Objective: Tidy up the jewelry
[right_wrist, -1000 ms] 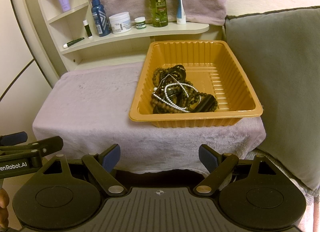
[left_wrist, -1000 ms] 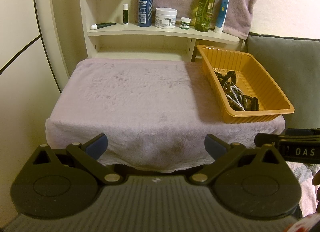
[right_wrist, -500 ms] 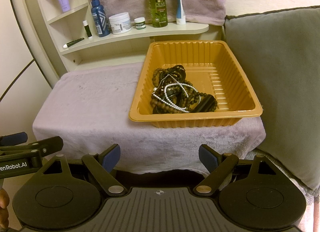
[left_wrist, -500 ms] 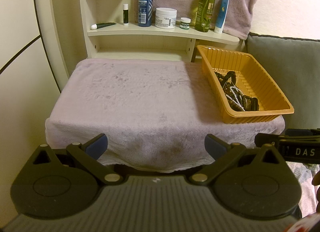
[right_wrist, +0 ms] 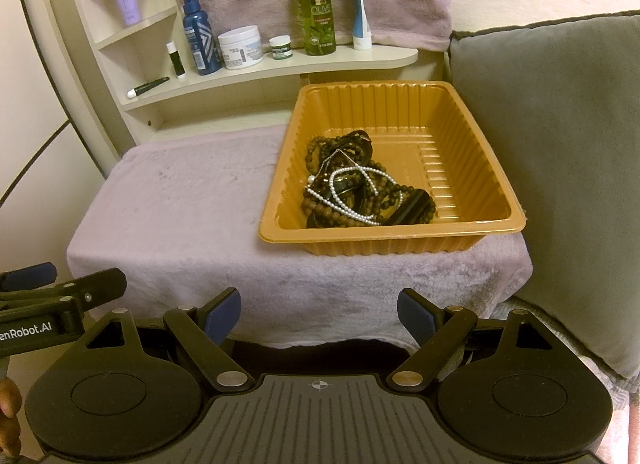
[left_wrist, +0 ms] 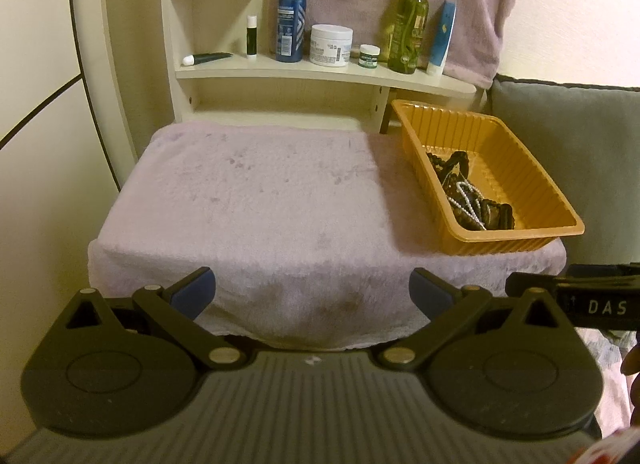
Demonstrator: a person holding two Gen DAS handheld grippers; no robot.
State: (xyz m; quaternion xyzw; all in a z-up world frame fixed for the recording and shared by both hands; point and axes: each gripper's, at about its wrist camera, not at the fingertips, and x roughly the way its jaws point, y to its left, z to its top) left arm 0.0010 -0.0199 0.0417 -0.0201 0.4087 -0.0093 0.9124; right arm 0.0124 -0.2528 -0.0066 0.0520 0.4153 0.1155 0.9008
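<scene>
Right wrist view shows the right gripper (right_wrist: 319, 312) at the lower middle of the frame with its blue-padded jaws spread wide and nothing between them, hanging short of the near edge of a pale lilac towel (right_wrist: 192, 220) that covers a small table. On the right part of that towel stands an orange plastic tray (right_wrist: 460, 168) with ribbed walls. A tangle of jewelry (right_wrist: 356, 192) lies in the tray's left and near part: dark brown bead strands, a white pearl strand looped across them, and some black pieces. A grey cushion (right_wrist: 552, 152) fills the right side of the frame, just beside the tray. At the upper left a cream shelf (right_wrist: 280, 68) carries a blue bottle (right_wrist: 198, 40), a white jar (right_wrist: 240, 46) and a green bottle (right_wrist: 316, 12).

Left wrist view has the left gripper (left_wrist: 312, 292) low in the frame, jaws likewise wide apart and empty, facing the bare left stretch of the towel, with the tray at the right of the frame and well apart from its fingertips
</scene>
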